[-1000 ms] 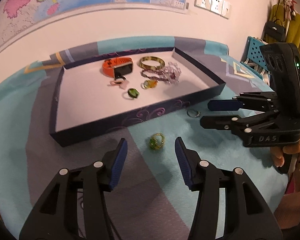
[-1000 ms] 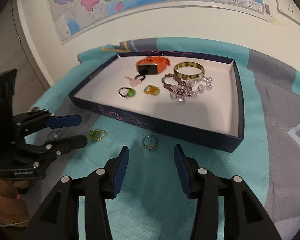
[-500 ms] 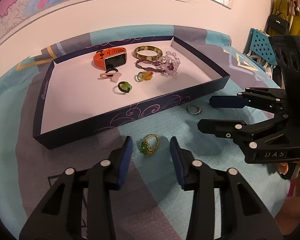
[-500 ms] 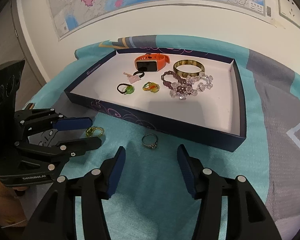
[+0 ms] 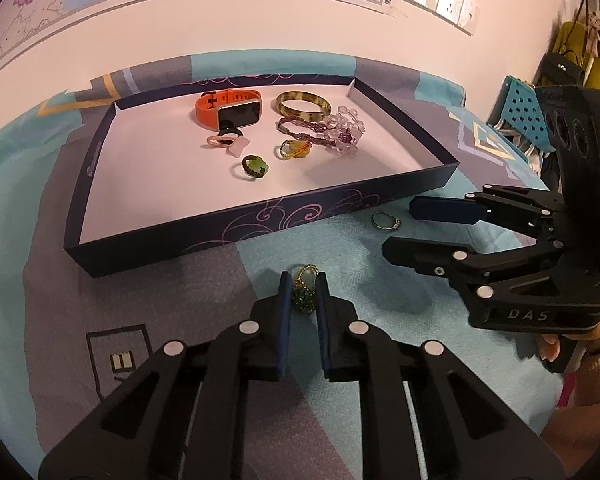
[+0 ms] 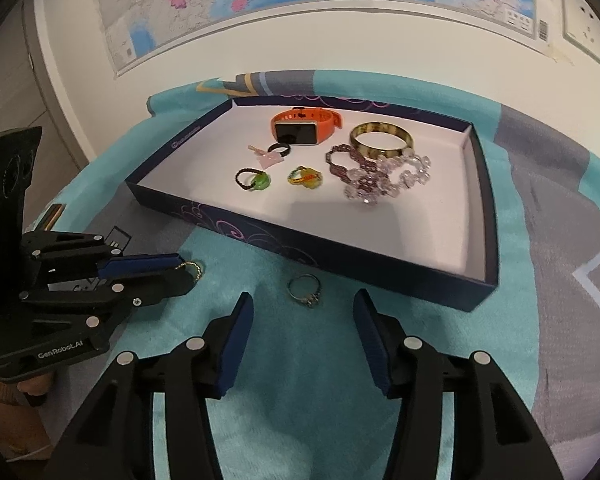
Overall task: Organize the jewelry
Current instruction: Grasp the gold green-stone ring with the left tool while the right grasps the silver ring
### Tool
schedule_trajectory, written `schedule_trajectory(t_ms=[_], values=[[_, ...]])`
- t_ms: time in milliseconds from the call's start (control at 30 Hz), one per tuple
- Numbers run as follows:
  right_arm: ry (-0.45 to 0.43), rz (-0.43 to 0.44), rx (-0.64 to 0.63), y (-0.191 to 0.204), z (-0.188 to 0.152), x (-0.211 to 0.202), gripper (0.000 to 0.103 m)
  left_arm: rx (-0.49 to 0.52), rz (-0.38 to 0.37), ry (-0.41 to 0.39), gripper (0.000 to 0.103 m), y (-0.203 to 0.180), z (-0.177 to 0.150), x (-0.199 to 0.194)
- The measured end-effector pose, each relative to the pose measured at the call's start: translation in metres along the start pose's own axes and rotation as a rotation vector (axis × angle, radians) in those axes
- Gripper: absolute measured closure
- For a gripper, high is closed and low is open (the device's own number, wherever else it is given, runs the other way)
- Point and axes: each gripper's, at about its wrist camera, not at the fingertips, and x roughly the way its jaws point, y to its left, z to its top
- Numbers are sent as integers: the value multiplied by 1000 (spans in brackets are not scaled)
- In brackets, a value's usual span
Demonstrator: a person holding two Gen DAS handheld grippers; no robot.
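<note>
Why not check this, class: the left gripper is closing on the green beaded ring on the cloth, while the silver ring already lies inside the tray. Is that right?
Not quite. The silver ring is not inside the tray; the right wrist view shows it on the cloth in front of the tray's near wall, ahead of the open right gripper. The left gripper is indeed closing on the green beaded ring.

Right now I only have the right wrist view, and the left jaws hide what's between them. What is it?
Observer: A green beaded ring. The left gripper has its jaws closed against both sides of it.
Operator: And my own gripper, is it down on the cloth?
Observer: It looks raised. The right gripper casts a shadow on the cloth beneath it, jaws open, tips beside the silver ring.
</note>
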Motion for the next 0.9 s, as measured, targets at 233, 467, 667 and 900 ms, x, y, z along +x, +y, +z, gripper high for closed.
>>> schedule_trajectory(t_ms=[233,467,667,900], values=[[9,-45,-39,7,5,7,77,-17,-11,0,90,2,-1,-1],[7,-38,-40,6,1,4,95,-27,-24,-1,90,4,-1,-2],[3,-5,-8,3,-4,0,99,-5,-33,-5,74,-1,-4,-4],[-1,14,5,2,-9,-6,99,-10,-28,-3,78,-2,-4,-4]])
